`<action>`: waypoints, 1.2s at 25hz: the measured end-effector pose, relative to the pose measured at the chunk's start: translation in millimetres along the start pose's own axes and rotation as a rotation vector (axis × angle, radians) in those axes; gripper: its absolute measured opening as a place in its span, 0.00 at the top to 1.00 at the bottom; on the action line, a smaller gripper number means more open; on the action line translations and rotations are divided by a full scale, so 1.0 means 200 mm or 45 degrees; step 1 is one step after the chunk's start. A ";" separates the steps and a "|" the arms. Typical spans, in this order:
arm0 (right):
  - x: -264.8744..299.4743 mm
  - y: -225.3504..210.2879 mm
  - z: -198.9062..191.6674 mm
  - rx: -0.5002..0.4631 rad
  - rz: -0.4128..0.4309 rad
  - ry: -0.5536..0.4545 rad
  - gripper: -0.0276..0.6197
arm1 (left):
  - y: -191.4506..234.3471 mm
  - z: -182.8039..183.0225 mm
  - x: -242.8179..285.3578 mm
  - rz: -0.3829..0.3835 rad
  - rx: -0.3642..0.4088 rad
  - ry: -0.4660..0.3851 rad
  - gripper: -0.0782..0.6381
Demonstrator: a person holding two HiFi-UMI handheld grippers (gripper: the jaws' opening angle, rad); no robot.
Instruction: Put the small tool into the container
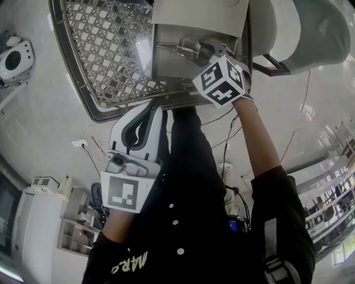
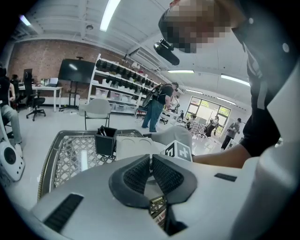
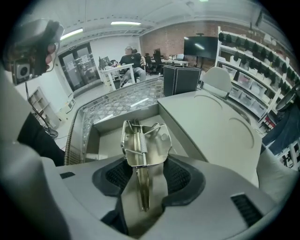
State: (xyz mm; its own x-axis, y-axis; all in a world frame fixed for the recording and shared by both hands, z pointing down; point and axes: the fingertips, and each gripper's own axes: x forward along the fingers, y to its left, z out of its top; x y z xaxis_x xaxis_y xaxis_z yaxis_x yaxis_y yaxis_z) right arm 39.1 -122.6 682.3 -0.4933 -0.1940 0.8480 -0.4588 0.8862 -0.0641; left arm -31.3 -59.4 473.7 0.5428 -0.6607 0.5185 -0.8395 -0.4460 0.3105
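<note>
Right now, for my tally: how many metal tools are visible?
1: the metal tool sits between the right gripper's open jaws, at the grey container. Others may be hidden.

Bright, even light comes from the long white ceiling light strips. The glossy pale floor shows soft glare. Wide-angle distortion bends the edges, and the corners are dark.

We are in a big lab. We see a brick wall, long shelves of boxes, and a desk with chairs.
</note>
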 end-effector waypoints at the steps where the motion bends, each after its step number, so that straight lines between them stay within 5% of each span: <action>1: -0.01 -0.01 0.00 -0.009 -0.017 -0.004 0.62 | 0.00 0.00 0.00 0.000 0.000 0.003 0.84; 16: -0.09 -0.04 -0.06 0.000 -0.029 -0.004 0.57 | 0.02 -0.07 0.16 -0.051 0.063 0.018 0.84; 23: -0.09 -0.05 -0.07 -0.014 -0.076 -0.037 0.68 | -0.02 -0.10 0.25 -0.089 0.090 0.020 0.84; 30: -0.15 -0.05 -0.07 -0.011 -0.100 -0.051 0.68 | -0.04 -0.09 0.26 -0.110 0.106 0.008 0.84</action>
State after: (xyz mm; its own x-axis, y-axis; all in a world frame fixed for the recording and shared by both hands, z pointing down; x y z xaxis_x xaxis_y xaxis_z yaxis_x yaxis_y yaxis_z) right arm 69.9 -120.3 664.5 -0.4852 -0.2798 0.8285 -0.4908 0.8713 0.0068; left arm 3.5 -78.2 512.8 0.6124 -0.6139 0.4980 -0.7845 -0.5498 0.2870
